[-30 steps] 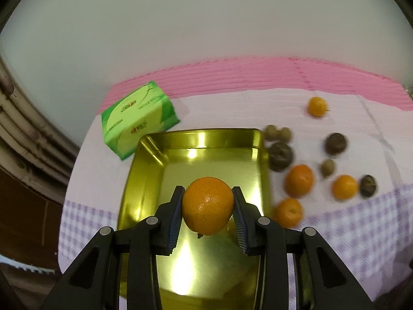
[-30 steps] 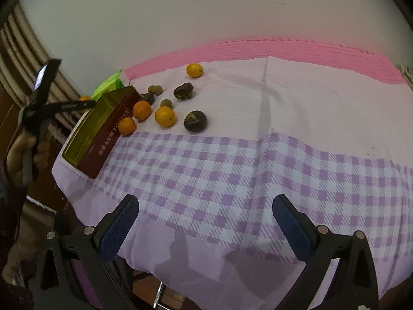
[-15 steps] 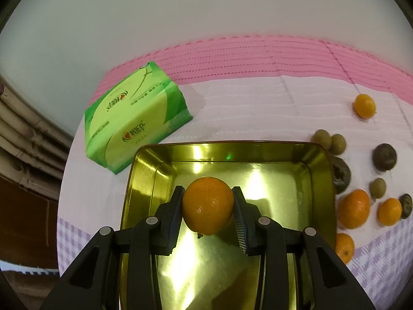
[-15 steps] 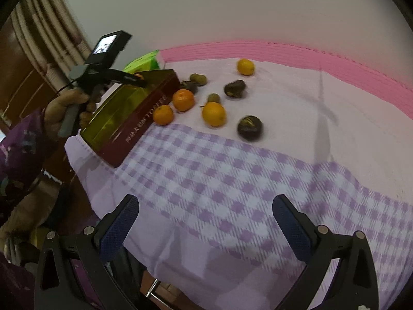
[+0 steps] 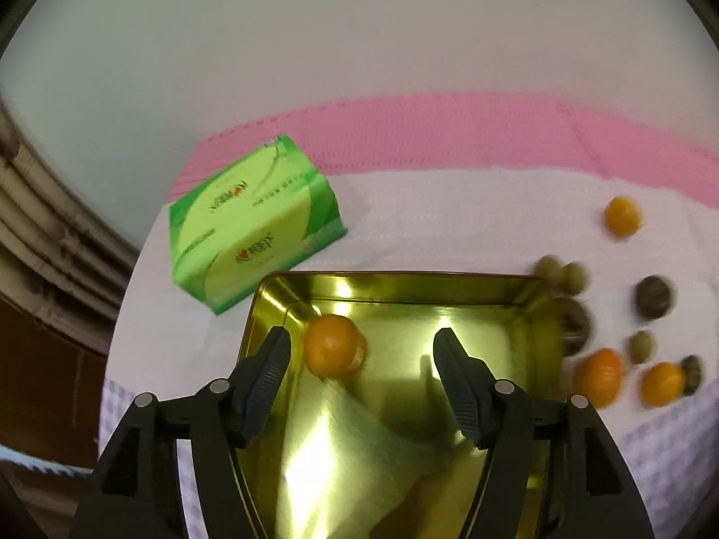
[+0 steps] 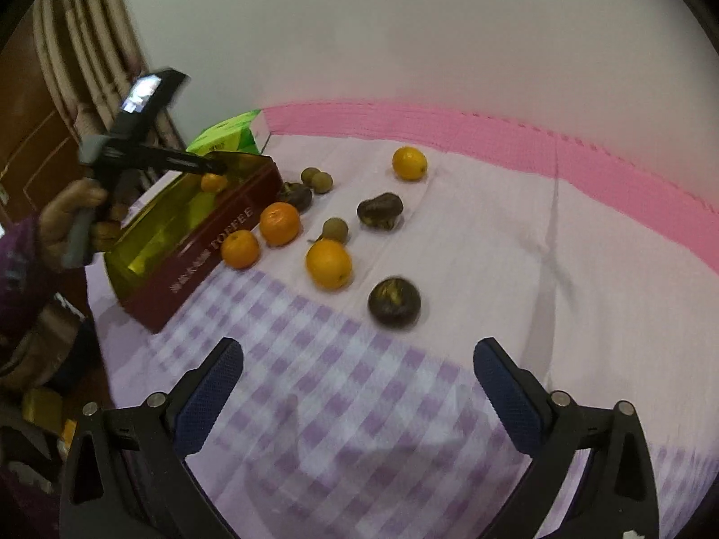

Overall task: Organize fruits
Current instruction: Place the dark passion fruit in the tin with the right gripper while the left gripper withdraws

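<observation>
**Orange in the tin, both claws empty**

The left claw hangs above the gold-lined tin, its jaws spread wide with nothing between them. An orange sits inside the tin near its far left corner, just beside the left finger but apart from it. From the other side the same orange shows over the tin's dark red wall, under the tip of the left claw.

The right claw is wide apart too and holds nothing, poised over the purple-checked part of the cloth on the tabletop. Ahead of it the loose fruit lies scattered beside the tin: two oranges close to the red wall, a larger one a little further out, a fourth well apart near the pink strip, dark round fruits and small greenish-brown ones among them. A green tissue pack lies just behind the tin's far left corner.
</observation>
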